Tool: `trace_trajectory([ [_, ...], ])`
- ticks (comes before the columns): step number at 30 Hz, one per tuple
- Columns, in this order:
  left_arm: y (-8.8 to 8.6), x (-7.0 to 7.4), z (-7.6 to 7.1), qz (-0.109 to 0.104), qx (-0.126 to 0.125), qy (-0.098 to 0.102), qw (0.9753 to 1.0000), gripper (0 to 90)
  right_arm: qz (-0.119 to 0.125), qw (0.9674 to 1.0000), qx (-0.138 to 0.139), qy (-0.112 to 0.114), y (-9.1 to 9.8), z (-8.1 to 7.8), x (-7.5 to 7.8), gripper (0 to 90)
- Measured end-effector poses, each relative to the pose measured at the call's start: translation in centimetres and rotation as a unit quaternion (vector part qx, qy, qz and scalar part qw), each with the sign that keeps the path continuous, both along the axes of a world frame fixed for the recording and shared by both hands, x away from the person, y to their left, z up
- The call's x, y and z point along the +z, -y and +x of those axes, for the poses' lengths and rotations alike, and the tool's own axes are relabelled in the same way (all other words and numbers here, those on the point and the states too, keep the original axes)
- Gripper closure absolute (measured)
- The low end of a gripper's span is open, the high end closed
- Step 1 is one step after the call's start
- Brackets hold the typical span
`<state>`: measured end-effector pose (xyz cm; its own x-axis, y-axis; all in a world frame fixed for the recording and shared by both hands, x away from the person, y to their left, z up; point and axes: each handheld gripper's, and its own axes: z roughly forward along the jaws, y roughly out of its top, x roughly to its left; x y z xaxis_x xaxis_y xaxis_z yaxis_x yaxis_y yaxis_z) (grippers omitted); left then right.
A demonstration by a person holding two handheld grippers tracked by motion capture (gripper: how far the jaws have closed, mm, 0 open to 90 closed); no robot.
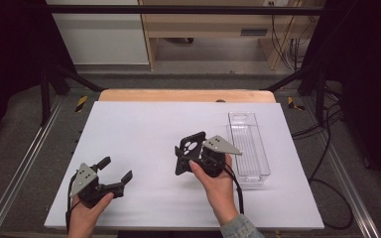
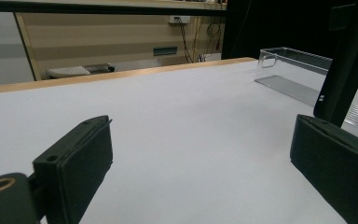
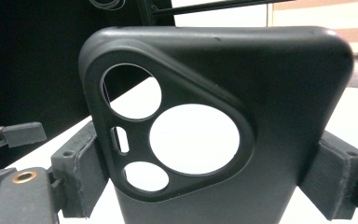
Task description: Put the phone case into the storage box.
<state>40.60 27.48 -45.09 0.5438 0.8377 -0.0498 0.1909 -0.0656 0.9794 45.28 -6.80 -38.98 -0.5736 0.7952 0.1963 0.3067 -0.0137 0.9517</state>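
Here, from above, a person works at a white table [image 1: 144, 198] with a gripper in each hand. The right gripper [image 1: 186, 157] holds a black phone case [image 1: 190, 148] upright near the table's middle, its jaws clamped on the case's two long edges. Just to the right lies a clear plastic tray [image 1: 258, 171], apparently empty, though its see-through walls make that hard to confirm. The left gripper [image 1: 116, 171] sits low at the near left corner, jaws spread wide with nothing between them.

Along the left gripper [image 2: 200, 158], only bare table lies between the two wide-set pads, and the tray [image 2: 298, 70] shows at far right.

From the right gripper [image 3: 205, 182], the phone case [image 3: 279, 93] fills the gap between the pads, camera cut-outs facing the lens.

The case looks to be mid-carry; the next move likely calls for swinging it right and lowering it flat into the tray.
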Motion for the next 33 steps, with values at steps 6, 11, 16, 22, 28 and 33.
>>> trace_trajectory([
  [6, -0.3, -0.2, 0.3, 0.003, 0.006, -0.004, 1.0, 5.4, -0.015, 0.9999, -0.008, -0.002, 1.2, 1.6, 2.5, 14.7],
  [11, -0.3, -0.4, 0.5, 0.013, 0.006, -0.003, 0.9999, 4.8, -0.023, 0.9995, -0.021, 0.0, 2.5, 3.1, 4.2, 14.7],
  [16, -0.5, -0.5, 0.7, 0.011, 0.007, -0.005, 0.9999, 4.3, -0.03, 0.9989, -0.036, -0.004, 3.8, 4.6, 4.9, 14.7],
  [22, -0.7, -0.5, 0.7, 0.012, 0.011, -0.004, 0.9999, 4.3, -0.036, 0.9981, -0.05, 0.001, 4.8, 5.7, 5.4, 14.7],
  [28, -0.9, -0.5, 0.7, 0.01, 0.015, -0.003, 0.9998, 4.3, -0.039, 0.9966, -0.072, 0.012, 6.1, 7.0, 6.0, 14.6],
  [33, -1.0, -0.6, 0.8, 0.011, 0.017, -0.003, 0.9998, 4.3, -0.043, 0.9947, -0.092, 0.016, 7.2, 8.3, 6.3, 14.7],
])
